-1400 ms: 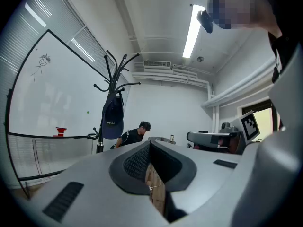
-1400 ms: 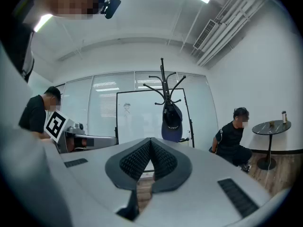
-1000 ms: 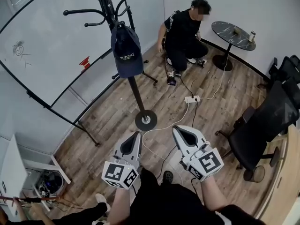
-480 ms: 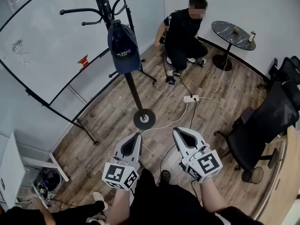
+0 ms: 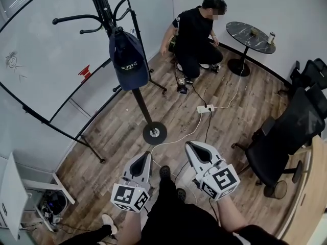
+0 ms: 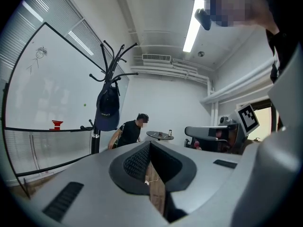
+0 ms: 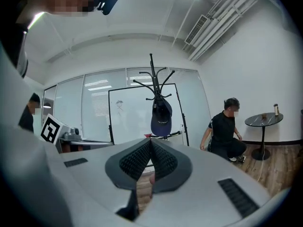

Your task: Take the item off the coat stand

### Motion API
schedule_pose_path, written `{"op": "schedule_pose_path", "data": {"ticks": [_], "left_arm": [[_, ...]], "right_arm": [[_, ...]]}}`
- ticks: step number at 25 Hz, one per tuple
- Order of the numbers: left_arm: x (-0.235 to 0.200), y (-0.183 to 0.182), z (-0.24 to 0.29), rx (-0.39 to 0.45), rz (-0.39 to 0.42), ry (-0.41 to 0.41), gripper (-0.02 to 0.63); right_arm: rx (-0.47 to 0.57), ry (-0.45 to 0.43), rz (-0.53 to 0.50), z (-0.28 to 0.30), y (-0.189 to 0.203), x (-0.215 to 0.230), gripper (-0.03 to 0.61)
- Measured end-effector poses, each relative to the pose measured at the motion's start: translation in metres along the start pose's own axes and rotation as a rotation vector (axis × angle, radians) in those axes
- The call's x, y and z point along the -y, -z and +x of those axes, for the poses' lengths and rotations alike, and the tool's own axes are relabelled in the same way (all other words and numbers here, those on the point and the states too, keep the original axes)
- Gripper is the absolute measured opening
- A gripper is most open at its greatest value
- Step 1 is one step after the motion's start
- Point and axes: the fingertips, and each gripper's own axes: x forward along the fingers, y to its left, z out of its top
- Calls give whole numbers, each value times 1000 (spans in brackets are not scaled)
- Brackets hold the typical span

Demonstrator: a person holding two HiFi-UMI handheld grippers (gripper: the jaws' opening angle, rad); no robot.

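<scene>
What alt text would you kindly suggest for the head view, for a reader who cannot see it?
A navy cap hangs on a black coat stand, ahead of the left gripper and right gripper, both shut and empty above a wooden floor. Beyond, a person in black crouches near a round table.

Head view looks steeply down onto the wooden floor (image 5: 117, 137). Both gripper views face level across the room. All three share the distant coat stand (image 5: 144, 111), upper left in the head view.
</scene>
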Motion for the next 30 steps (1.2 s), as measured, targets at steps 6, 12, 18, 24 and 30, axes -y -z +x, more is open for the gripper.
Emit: {"op": "schedule_pose_path", "data": {"ticks": [6,12,18,24,30], "left_arm": [[-27,-3,36,-9,0,11,15],[-60,-9,72,-22,10,8,15],[-107,-29,105,-1,21,-41,15],[-155,-40,131,9,18,-76,17],[-185,-37,145,-10,2,-94,18]], "right_arm": [[-35,-36,-35,29,-4,4,31],[-17,-26,-1,61,-14,26,31],[-3,39,84,95,-28,60,31],[3,32,88,135,-36,69,30],[-24,33,98,161,-31,69,31]]}}
